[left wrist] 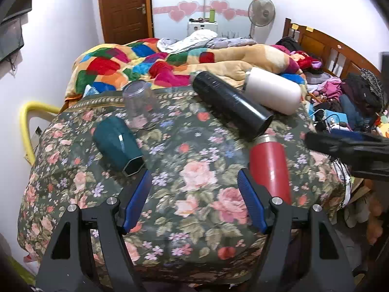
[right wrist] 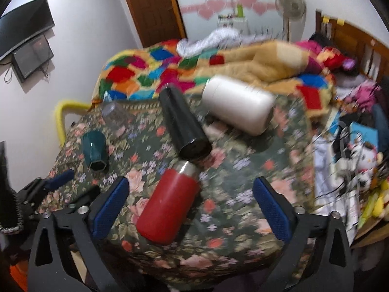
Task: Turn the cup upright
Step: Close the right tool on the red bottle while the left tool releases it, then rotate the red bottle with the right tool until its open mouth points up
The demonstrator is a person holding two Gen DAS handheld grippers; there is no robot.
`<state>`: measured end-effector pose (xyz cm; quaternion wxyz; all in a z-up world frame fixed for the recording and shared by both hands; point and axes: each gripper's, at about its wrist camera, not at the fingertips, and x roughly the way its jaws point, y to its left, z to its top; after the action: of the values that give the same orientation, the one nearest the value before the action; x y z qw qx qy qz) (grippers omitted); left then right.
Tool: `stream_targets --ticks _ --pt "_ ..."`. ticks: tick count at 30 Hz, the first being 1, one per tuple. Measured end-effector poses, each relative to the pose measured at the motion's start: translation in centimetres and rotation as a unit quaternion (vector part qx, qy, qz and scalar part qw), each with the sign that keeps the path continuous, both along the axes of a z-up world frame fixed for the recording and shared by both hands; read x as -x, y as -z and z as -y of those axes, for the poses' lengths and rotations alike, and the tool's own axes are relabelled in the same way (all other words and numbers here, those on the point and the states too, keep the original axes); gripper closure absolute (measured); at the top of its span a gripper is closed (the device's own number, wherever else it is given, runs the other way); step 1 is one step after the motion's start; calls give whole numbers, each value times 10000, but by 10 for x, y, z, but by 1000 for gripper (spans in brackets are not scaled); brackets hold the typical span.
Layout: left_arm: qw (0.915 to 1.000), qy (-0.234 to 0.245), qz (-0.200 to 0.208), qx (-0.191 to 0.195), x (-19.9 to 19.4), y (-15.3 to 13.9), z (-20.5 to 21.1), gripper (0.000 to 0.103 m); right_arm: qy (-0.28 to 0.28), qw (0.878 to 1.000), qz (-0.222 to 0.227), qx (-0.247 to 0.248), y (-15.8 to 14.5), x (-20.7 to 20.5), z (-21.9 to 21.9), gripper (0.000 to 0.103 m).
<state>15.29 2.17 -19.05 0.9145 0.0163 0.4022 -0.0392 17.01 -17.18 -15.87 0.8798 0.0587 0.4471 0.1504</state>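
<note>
Cloth: dark green, pink and red roses, small lilac flowers. Cups: teal, clear, red with steel rim, black, white. Tongs: black frames, blue pads. Quilt: patchwork of red, blue, green, orange on tan. Door: brown. Hearts: pink.

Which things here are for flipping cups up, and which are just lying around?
For the job: red cup, black cup, white cup, teal cup, clear cup, left hand-held gripper, right hand-held gripper.

Lying about: quilt, fan, plush toy.
</note>
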Motion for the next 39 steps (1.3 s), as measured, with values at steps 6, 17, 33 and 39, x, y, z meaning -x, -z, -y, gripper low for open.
stream_targets --ticks 6,17,33,39 --pt "10000 -33 -27 59 3 10 -7 31 -166 9956 -917 -81 44 -25 -24 33" --pt "9998 -26 -19 179 4 15 -12 31 -195 9857 -1644 -298 75 -44 -41 36" --pt "9993 -220 199 229 15 -3 -20 31 -372 9982 -462 28 18 -21 -52 44" --pt "9989 -287 264 256 16 -8 -22 31 -419 9989 93 172 -9 -20 -58 44"
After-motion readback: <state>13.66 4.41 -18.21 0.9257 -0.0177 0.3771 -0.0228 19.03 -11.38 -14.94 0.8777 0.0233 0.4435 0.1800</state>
